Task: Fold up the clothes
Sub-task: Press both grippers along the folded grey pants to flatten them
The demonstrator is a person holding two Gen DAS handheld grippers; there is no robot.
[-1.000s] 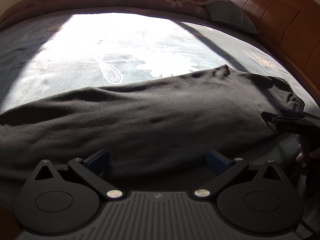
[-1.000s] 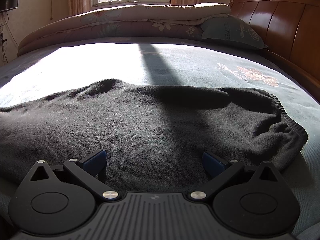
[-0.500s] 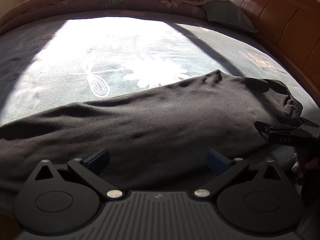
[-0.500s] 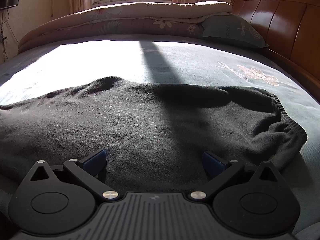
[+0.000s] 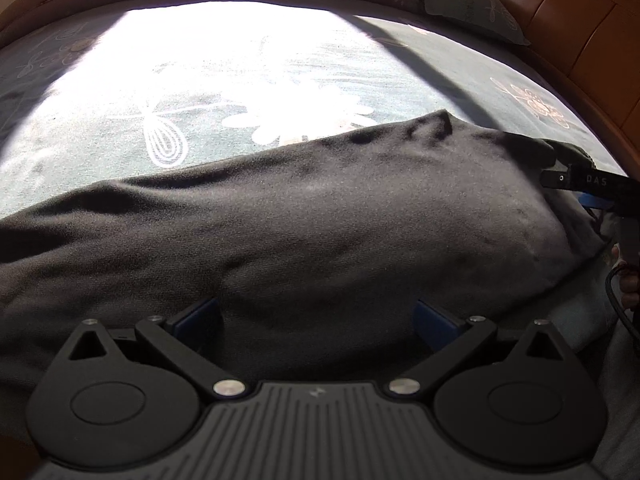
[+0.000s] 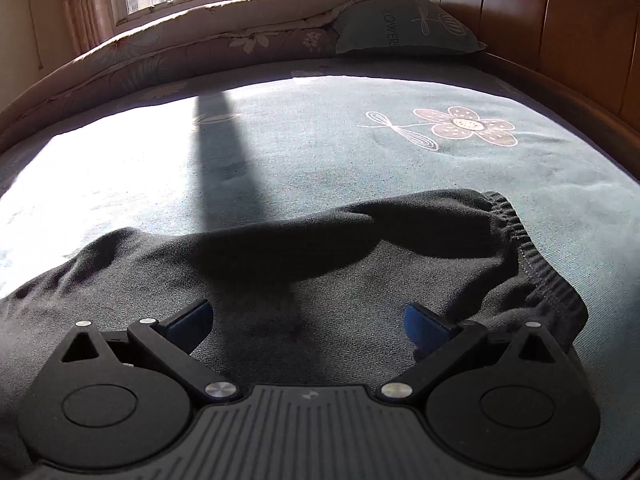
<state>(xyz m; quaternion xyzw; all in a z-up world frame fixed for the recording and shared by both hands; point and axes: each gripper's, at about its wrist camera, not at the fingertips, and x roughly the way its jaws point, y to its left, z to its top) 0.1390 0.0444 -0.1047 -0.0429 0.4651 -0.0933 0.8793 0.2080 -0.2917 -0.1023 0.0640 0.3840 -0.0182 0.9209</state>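
Dark grey fleece trousers (image 5: 304,232) lie stretched sideways across my bed, on a teal bedsheet with printed flowers (image 6: 400,160). Their elastic waistband (image 6: 536,264) sits at the right end, slightly bunched. My left tool (image 5: 316,316) hovers low over the middle of the cloth with its blue-padded fingers (image 5: 200,316) spread wide apart, gripping nothing. My right tool (image 6: 308,320) is low over the waist end, its blue pads (image 6: 420,326) likewise apart, with the fabric lying between them but unclamped; the right pad is just beside the waistband fold. In the left view, that right tool (image 5: 588,184) shows at the trousers' right edge. Bright sunlight falls over the sheet beyond the garment. A folded floral quilt (image 6: 224,36) and a teal pillow (image 6: 404,24) rest by the wooden headboard (image 6: 560,20).
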